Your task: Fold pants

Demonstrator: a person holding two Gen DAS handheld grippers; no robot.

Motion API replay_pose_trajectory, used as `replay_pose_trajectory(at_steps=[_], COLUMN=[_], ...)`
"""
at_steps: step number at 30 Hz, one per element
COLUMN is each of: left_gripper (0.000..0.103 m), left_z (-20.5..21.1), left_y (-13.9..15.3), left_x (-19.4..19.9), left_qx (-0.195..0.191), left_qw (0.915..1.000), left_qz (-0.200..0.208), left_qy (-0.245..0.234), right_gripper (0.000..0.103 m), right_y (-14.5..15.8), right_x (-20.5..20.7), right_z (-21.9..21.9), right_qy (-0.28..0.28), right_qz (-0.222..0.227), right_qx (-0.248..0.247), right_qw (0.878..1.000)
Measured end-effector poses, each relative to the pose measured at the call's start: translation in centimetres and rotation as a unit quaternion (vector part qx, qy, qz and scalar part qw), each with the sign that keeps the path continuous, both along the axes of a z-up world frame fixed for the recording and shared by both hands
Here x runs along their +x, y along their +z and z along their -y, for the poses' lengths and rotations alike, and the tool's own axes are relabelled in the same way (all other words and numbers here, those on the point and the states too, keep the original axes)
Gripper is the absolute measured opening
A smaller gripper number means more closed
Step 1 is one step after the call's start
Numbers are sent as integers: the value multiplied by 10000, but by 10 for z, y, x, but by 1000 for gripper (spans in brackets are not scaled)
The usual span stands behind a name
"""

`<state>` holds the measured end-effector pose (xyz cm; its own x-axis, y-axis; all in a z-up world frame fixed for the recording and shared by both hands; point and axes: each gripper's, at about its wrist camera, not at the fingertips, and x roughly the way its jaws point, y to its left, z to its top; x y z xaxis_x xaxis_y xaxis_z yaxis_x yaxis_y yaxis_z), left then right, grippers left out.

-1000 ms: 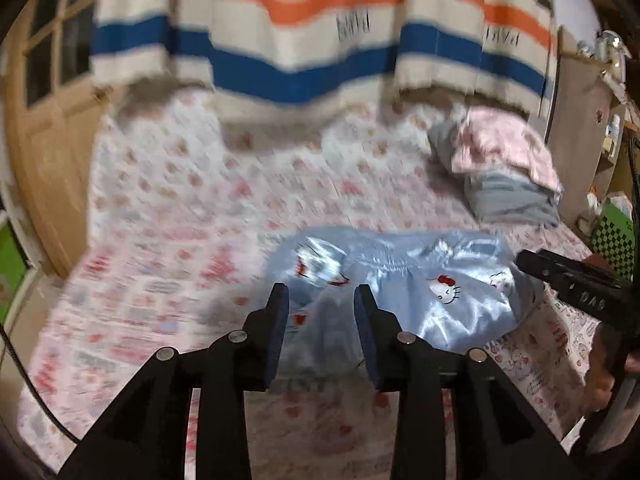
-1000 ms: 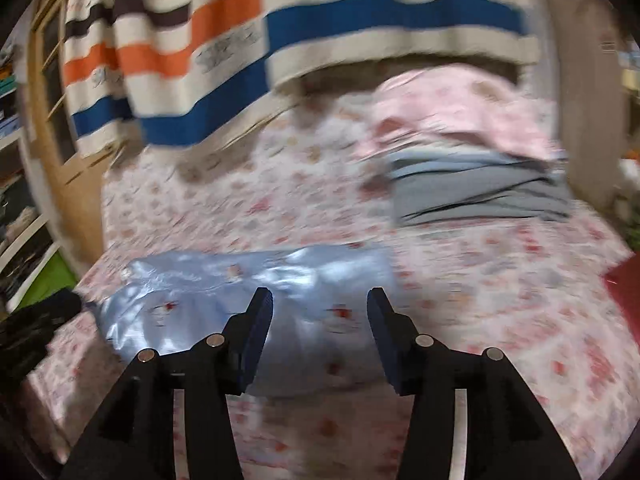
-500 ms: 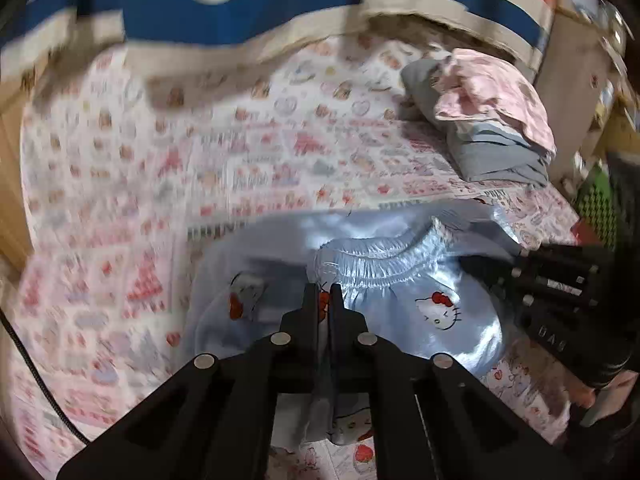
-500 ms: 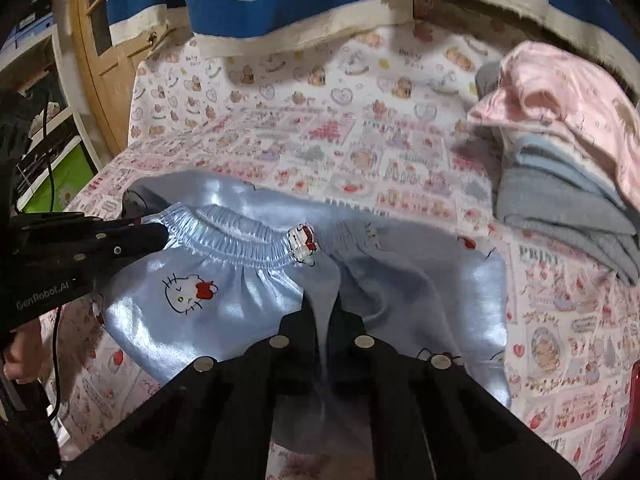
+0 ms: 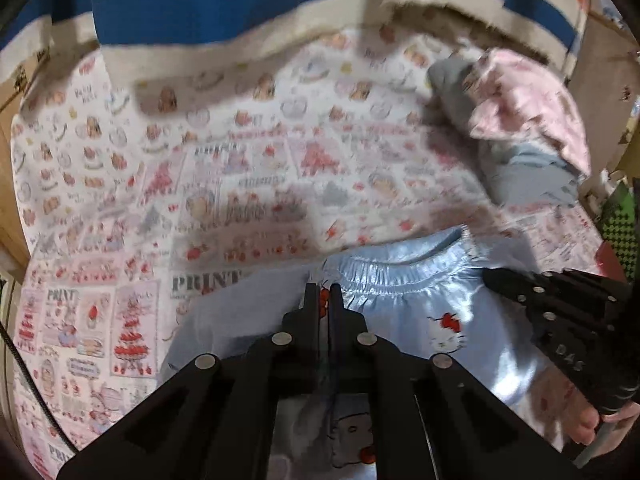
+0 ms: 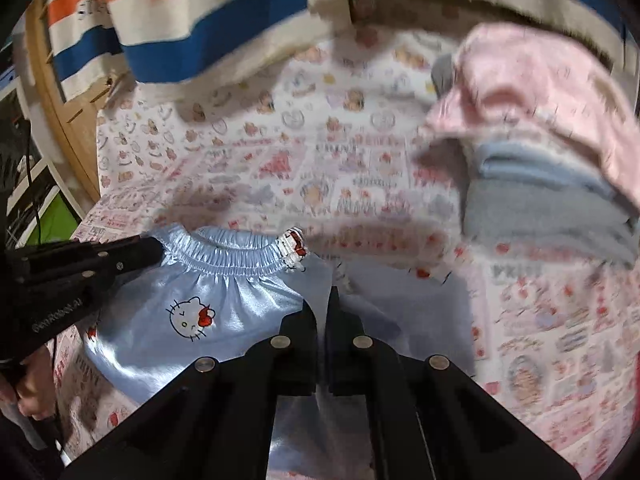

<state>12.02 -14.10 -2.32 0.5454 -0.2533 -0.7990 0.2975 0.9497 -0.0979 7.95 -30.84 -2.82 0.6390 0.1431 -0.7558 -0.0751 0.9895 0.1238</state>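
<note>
Both the left gripper (image 5: pixel 323 294) and right gripper (image 6: pixel 323 298) pinch the blue pants (image 6: pixel 240 300) at six o'clock on the bedsheet (image 5: pixel 240 168).

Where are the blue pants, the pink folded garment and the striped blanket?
blue pants (image 6: pixel 240 300): right wrist view, on the shiny front panel below the waistband.
pink folded garment (image 5: pixel 532 112): left wrist view, on its top surface, atop the pile.
striped blanket (image 5: pixel 224 12): left wrist view, on the blue stripe.

left gripper (image 5: pixel 323 294): jaws pressed nearly together, thin fabric pinched between them | right gripper (image 6: pixel 323 302): jaws likewise closed on fabric | both held low, pointed forward, side by side | a hand (image 5: pixel 592 426) is seen gripping the right handle
</note>
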Motion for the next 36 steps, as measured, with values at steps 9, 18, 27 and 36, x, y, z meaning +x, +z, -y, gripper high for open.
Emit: replay_pose_trajectory(at_steps=[9, 18, 27, 36], left_gripper=[15, 37, 16, 6], left_z=[-11, -38, -22, -9], left_y=[-1, 53, 46, -4], left_x=[-6, -67, -102, -82], left_qx=[-283, -658, -557, -501], left_qw=[9995, 9930, 9929, 9978], left_qz=[81, 978, 783, 235], left_qy=[-59, -72, -700, -365], right_gripper=[3, 29, 55, 63], right_y=[-8, 50, 52, 28], right_x=[4, -40, -54, -39], right_z=[4, 20, 10, 24], right_qy=[-101, -502, -536, -455], right_qz=[-50, 1027, 1108, 493], right_qx=[153, 13, -327, 168], right_qw=[9998, 9934, 9919, 9976])
